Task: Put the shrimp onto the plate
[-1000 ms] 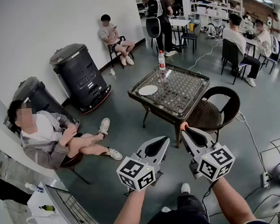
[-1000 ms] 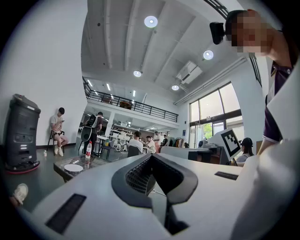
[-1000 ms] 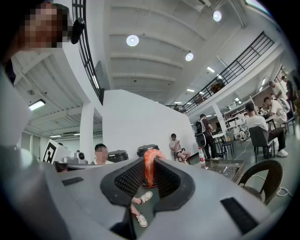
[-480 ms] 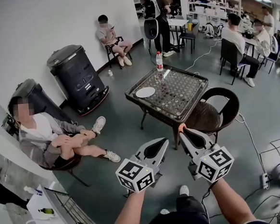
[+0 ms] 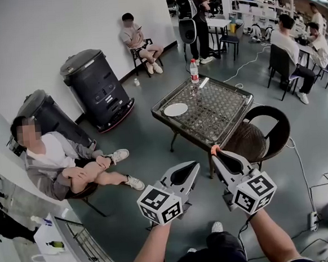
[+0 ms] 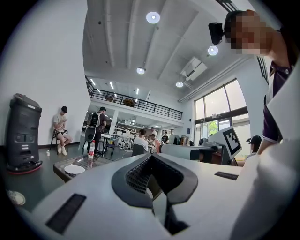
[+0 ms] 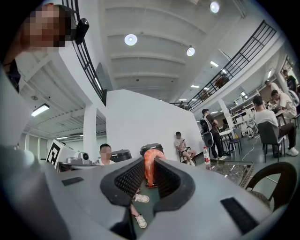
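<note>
Shrimp (image 7: 149, 165) pinched in R gripper (image 5: 216, 153); L gripper (image 5: 193, 167) closed, prob. empty; plate (image 5: 176, 109) on table (image 5: 225, 110).

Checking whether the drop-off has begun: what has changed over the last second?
Nothing taken or let go. The right tool stays shut on the shrimp, the left tool stays empty, both short of the table and its plate. Only the camera view drifts slightly.

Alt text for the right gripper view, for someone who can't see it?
The right hand-held gripper is shut on an orange shrimp, upright between its jaws. Beyond, at right, stands a table with a water bottle.
</note>
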The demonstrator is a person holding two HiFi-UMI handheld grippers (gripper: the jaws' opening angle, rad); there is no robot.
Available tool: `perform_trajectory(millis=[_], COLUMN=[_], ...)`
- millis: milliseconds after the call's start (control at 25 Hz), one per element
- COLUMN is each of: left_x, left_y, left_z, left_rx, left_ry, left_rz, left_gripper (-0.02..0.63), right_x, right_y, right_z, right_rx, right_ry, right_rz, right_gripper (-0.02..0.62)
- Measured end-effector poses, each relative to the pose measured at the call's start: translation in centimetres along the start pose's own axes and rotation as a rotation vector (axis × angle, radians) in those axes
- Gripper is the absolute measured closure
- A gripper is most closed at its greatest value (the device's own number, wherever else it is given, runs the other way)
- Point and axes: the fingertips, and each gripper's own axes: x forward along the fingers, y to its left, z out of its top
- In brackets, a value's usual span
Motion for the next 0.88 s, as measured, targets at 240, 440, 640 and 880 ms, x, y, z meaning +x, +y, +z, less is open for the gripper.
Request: perform_trajectory(millis=[240, 440, 640, 880], left_x=[3.9, 6.3, 7.7, 8.6], left_y=[1.4, 2.4, 3.8, 6.7], left_z=[0.1, 0.8, 1.0, 1.1], left_rx=[-0.001, 0.008, 0.011, -0.007], left_ry=[0.012, 0.014, 0.011, -0.001], left_rz=[0.043, 0.079, 0.106, 0.122], left_gripper=[0.597, 0.597, 0.597, 0.597], right_x=[1.5, 2.8, 4.2, 6.9], right_y=[-4.0, -6.7, -8.3, -9.5], right_z=[1.0, 1.9, 2.4, 2.0], right_rx=[-0.009, -0.006, -0.002, -0.009], right_ry=[-0.005, -0.005, -0.01, 0.011], right_rz=[0.049, 0.088, 0.114, 0.125], right_gripper=[0.534, 0.534, 0.534, 0.534])
